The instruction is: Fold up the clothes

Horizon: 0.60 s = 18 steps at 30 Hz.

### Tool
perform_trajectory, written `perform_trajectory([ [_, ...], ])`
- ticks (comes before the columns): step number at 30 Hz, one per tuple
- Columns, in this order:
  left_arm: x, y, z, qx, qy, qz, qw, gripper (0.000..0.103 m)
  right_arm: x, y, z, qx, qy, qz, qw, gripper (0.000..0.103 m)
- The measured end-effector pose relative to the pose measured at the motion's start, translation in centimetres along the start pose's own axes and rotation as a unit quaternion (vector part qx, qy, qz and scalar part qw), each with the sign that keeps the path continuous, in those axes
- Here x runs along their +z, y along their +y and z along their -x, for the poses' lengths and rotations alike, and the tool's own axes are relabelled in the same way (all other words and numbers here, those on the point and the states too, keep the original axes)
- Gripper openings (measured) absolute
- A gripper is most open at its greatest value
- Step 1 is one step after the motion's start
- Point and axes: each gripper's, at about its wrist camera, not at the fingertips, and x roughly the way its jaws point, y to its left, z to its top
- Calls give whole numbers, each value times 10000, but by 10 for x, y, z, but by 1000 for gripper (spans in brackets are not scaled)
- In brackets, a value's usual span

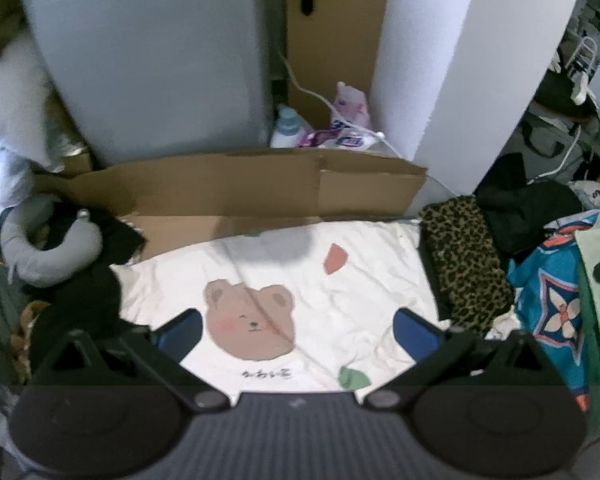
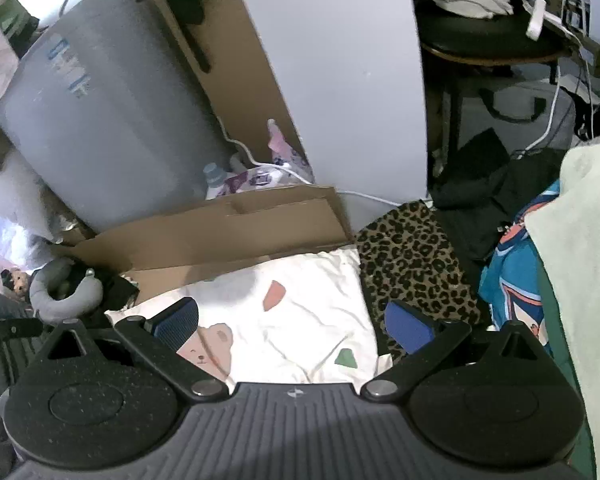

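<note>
I have both claws hanging above the white bear-print sheet (image 1: pixel 340 304), which lies spread as the working surface, and neither holds anything. The left claw (image 1: pixel 298 334) is released, its blue pads wide apart over the bear print (image 1: pixel 249 320). The right claw (image 2: pixel 292 326) is likewise spread, one pad above the sheet and the other over the leopard-print garment (image 2: pixel 416 264).

The clothes to fold lie heaped along the right: the leopard piece touching the sheet's edge, a black garment (image 1: pixel 528 204) behind it, a blue patterned one (image 1: pixel 548 296) beside it, and a pale green cloth (image 2: pixel 580 248) nearest me. I judge the step in hand to be picking the next item. To do it well I would take the leopard piece by one clear edge, not a bunched middle, and drag it flat onto the open sheet before folding. Where its hem lies I cannot make out, since the fisheye blurs it.

Both claws point forward and down, tilted toward the cardboard (image 1: pixel 236 188) at the far side.
</note>
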Motion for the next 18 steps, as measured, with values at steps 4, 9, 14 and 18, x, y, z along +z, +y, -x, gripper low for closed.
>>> perform_trajectory([
  [4,-17,25,13,150,-30,98,9998,102,-7,24,13,-19,24,138,9999,103],
  [9,-37,41,32,200,-177,184,9995,103,-16,46,35,-4,31,134,9999,103],
  [14,-57,41,45,142,-310,243,9991,103,-25,60,51,140,-1,41,9999,103],
  [18,-74,40,42,187,-270,383,9987,103,-37,68,51,165,63,201,9996,103],
])
